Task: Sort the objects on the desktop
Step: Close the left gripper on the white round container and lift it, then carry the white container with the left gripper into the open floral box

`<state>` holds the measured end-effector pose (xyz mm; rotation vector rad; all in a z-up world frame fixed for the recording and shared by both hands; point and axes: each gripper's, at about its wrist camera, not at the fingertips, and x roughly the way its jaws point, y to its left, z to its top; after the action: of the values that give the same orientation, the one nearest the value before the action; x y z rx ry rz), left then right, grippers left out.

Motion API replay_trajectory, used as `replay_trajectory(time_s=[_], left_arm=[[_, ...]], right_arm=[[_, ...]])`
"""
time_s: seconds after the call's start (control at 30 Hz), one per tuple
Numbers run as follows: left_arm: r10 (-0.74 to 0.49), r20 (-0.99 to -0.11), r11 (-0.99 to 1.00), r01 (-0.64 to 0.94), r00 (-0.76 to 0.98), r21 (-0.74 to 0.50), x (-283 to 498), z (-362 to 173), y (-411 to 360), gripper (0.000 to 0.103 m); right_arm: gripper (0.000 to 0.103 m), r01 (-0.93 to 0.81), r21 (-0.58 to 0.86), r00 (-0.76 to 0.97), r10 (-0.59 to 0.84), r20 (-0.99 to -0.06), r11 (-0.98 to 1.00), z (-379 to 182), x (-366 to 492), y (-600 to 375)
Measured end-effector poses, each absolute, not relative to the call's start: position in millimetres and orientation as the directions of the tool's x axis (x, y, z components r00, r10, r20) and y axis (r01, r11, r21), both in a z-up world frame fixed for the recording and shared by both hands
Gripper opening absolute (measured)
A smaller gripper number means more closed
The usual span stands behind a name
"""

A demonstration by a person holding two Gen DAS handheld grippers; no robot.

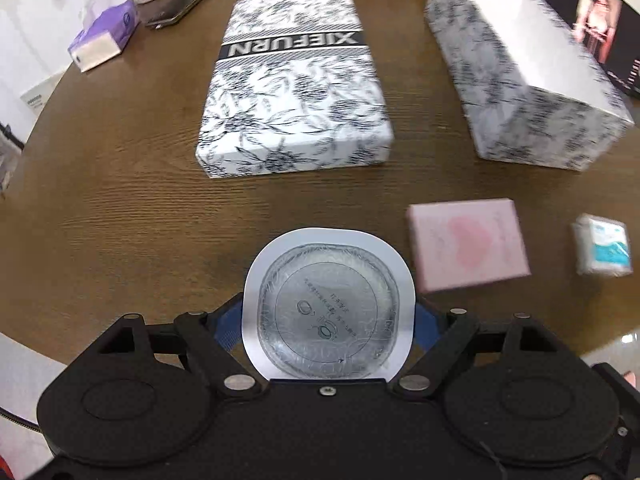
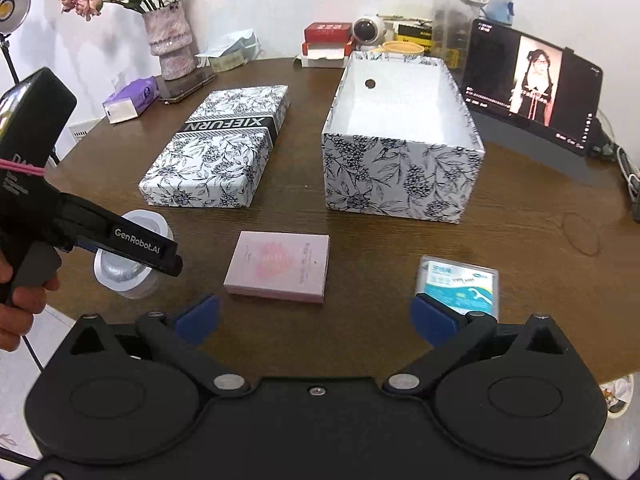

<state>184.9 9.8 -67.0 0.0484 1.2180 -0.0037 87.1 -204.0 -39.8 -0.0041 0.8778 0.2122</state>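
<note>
My left gripper (image 1: 328, 320) is shut on a white foil-lidded cup (image 1: 328, 304), its blue pads (image 1: 228, 322) pressing both sides. In the right wrist view the same cup (image 2: 120, 270) hangs tilted at the table's near left, under the left gripper (image 2: 168, 260). My right gripper (image 2: 316, 316) stands open above the table's front edge. A pink box (image 2: 280, 266) lies flat just ahead of it, and a clear floss-pick box (image 2: 460, 284) rests by its right finger. Beyond them stand an open, empty floral box (image 2: 400, 176) and its floral lid (image 2: 216, 148).
A tablet (image 2: 532, 84) with a lit screen leans at the back right. At the back left are a vase of dried flowers (image 2: 170, 40), a phone (image 2: 188, 86) and a purple tissue pack (image 2: 130, 98). Small boxes, a toy camera and a bottle line the far edge.
</note>
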Motion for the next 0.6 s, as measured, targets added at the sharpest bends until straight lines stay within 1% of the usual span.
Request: replay_trajectory(time_s=[0.4,0.6], left_arm=[[-0.047,-0.917,0.991,0.136,0.396,0.008,136,-28,-29,0.081],[-0.064,-0.9,0.982,0.186,0.431,0.019,121,-13,-49,0.081]], right_arm=[[0.103,-0.193,0.075,0.656,0.186,-0.732,0.978,-20,37,-226],[0.103,-0.183,0.078,0.669,0.182,-0.72,0.98,-14,23,-238]])
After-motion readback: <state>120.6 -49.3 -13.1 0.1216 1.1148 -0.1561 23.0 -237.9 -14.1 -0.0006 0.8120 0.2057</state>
